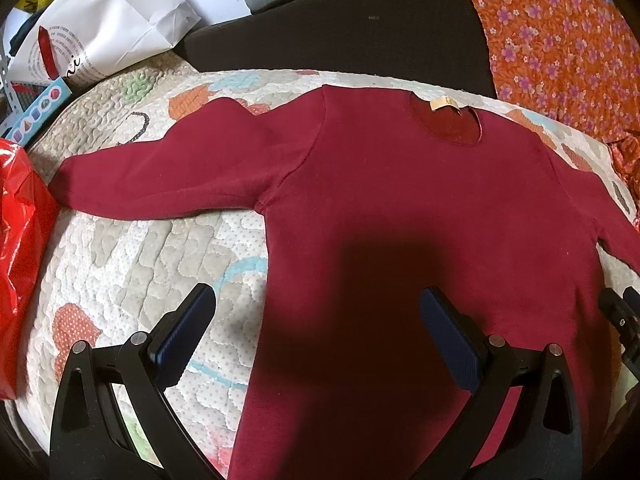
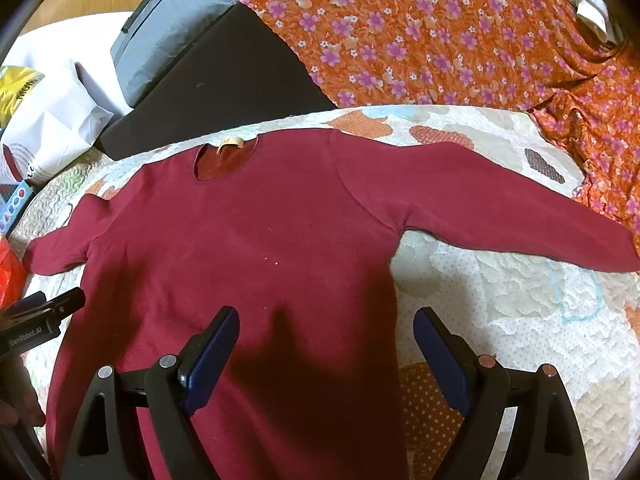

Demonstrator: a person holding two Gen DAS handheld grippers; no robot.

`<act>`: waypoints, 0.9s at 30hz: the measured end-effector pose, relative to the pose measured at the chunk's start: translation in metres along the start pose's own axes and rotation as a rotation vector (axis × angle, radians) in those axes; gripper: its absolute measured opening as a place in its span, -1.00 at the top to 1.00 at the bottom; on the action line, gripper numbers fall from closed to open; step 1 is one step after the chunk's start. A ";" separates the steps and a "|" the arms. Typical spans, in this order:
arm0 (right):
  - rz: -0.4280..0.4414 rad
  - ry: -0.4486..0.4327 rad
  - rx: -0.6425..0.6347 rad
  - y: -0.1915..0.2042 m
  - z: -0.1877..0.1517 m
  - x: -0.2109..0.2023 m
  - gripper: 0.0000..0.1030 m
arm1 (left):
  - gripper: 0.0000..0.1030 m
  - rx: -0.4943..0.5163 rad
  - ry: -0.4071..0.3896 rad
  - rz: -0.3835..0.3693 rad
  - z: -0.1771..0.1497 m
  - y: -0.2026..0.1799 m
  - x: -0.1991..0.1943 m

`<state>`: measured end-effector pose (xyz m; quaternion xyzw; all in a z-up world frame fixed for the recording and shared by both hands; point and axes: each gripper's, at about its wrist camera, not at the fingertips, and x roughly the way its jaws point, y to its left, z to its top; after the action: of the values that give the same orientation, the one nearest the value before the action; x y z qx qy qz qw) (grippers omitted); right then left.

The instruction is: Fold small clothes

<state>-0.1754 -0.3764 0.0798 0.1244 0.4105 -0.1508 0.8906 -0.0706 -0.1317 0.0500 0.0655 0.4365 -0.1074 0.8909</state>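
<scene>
The quilted cream bedcover with orange and blue patches (image 1: 132,240) is carrying the whole scene; behind it an orange cloth printed with pink flowers (image 2: 440,40) and a dark flat cushion (image 1: 340,28) are lying along the far edge. On the bedcover a dark red long-sleeved knit top (image 1: 400,208) is lying flat and face up, both sleeves spread out sideways. Its long axis is running straight away from me: the round neckline with its pale tan label (image 1: 442,104) is pointing away toward the cushion, and the hem is lying nearest me, passing under both tools and out of view.

I am holding my left gripper (image 1: 316,320) over the top's left side edge, fingers spread wide and gripping nothing, one blue pad above the bedcover and the other above the red body. I am holding my right gripper (image 2: 326,336) likewise over the right side edge, also spread wide and empty. Whether either pad is touching the fabric I cannot tell.

The left sleeve (image 1: 160,176) is lying ahead and to the left of my left gripper, which is the nearer one to it; the right sleeve (image 2: 500,200) is lying ahead and to the right of my right gripper. I judge no fold is made yet, and each sleeve is falling to the gripper on its own side.
</scene>
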 end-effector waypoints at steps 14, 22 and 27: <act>-0.001 0.000 -0.005 0.002 0.000 0.000 -0.71 | -0.99 0.010 -0.015 0.005 0.001 -0.003 -0.002; -0.007 0.012 -0.014 0.007 -0.002 0.003 -0.71 | -0.99 0.009 -0.009 0.005 0.001 -0.002 0.000; -0.002 0.029 0.003 0.011 0.000 0.006 -0.71 | -0.99 -0.016 -0.002 0.004 0.003 0.005 0.002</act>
<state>-0.1677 -0.3669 0.0763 0.1276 0.4234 -0.1503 0.8842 -0.0658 -0.1279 0.0502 0.0591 0.4362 -0.1020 0.8921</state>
